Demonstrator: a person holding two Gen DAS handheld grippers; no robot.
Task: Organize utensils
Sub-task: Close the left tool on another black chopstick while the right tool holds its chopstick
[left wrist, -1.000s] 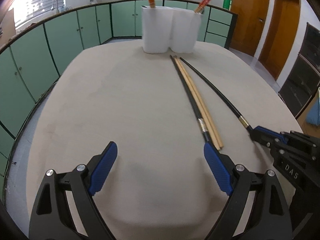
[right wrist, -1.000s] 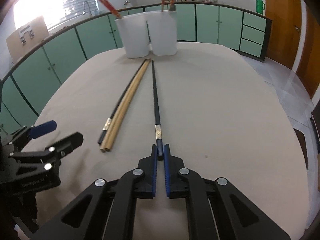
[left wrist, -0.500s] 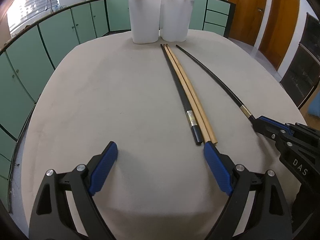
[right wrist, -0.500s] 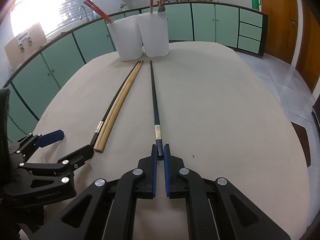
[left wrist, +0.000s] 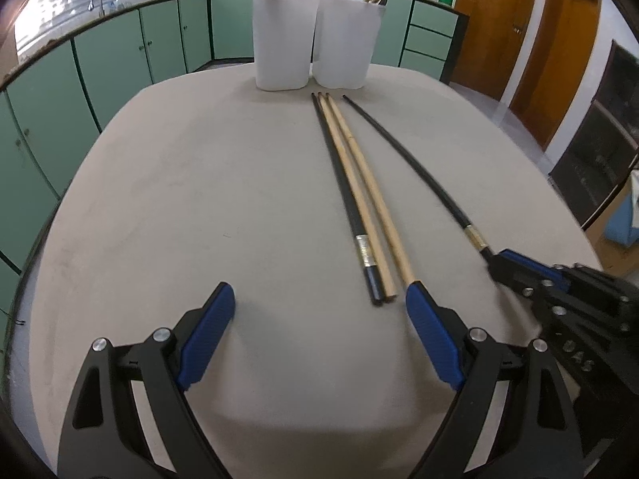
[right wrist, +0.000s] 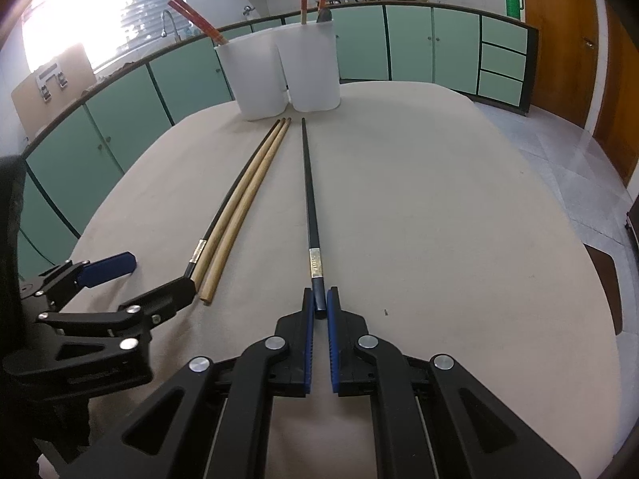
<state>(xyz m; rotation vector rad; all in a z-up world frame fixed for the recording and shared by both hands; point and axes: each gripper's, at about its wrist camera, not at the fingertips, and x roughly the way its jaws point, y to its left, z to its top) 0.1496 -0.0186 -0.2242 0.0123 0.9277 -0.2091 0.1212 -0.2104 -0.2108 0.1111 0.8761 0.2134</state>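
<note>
The right gripper (right wrist: 320, 307) pinches the thick end of a black chopstick (right wrist: 309, 207), which lies flat on the beige table (right wrist: 439, 219) and points toward two white holders (right wrist: 279, 72) at the far edge. Red chopsticks (right wrist: 195, 20) stand in those holders. The left gripper (left wrist: 319, 299) hangs wide open and empty over the table. Just beyond its right finger (left wrist: 433, 339) lie two wooden chopsticks (left wrist: 359, 195) and a second black one (left wrist: 339, 183), side by side and touching.
</note>
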